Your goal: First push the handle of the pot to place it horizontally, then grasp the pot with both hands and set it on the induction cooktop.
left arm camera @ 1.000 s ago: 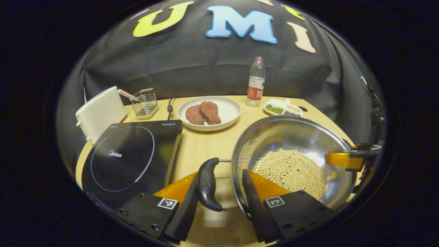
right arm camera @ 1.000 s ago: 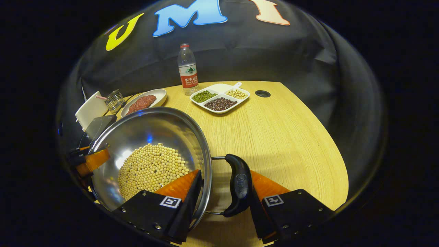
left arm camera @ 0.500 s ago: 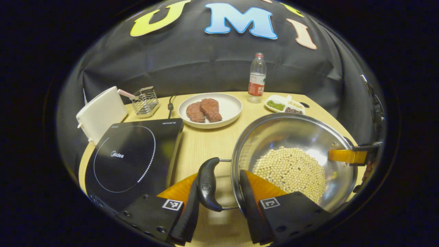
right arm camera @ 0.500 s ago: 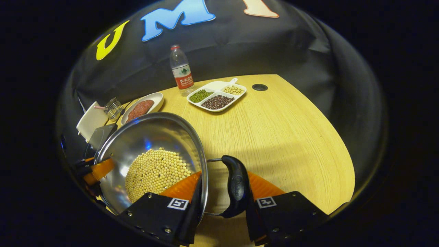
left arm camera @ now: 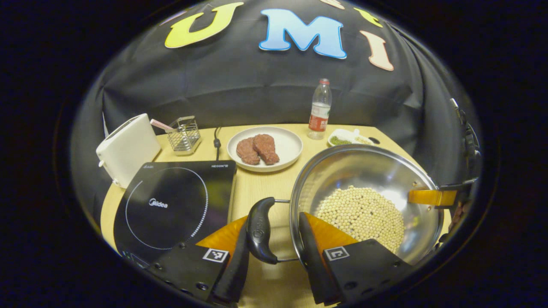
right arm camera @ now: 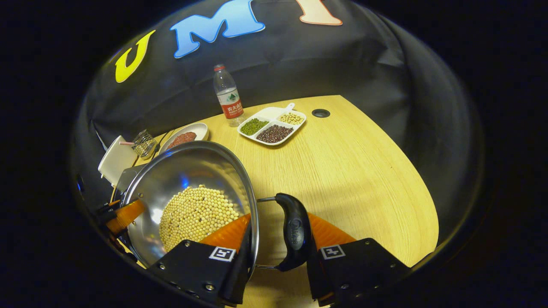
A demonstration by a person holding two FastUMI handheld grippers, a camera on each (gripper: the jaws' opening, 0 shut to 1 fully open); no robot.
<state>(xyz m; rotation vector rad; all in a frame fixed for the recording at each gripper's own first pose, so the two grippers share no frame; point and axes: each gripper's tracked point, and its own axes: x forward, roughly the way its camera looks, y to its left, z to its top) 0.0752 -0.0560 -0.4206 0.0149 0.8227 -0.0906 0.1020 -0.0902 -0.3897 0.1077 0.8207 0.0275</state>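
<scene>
Wooden surface [left arm camera: 257, 188] carries cooktop [left arm camera: 171, 205] at left; pot [left arm camera: 364, 192] of beans beside it, apparently lifted. Left gripper [left arm camera: 274, 252] jaws pinch rim and left handle [left arm camera: 258, 231]; right gripper [right arm camera: 278, 252] jaws likewise at right handle [right arm camera: 293, 231]. Carry level, both sides even, lower centred on ring

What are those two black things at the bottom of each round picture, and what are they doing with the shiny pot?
Those are the fingers of two grabbing tools that a person holds, one in each hand. A small camera rides on each tool, so each picture looks out along its own fingers. The left gripper clamps one black handle and the rim of the pot, and the right gripper clamps the other handle. The pot holds pale beans. On the table are an induction cooktop, a plate of meat, a bottle and a dish of beans.
</scene>
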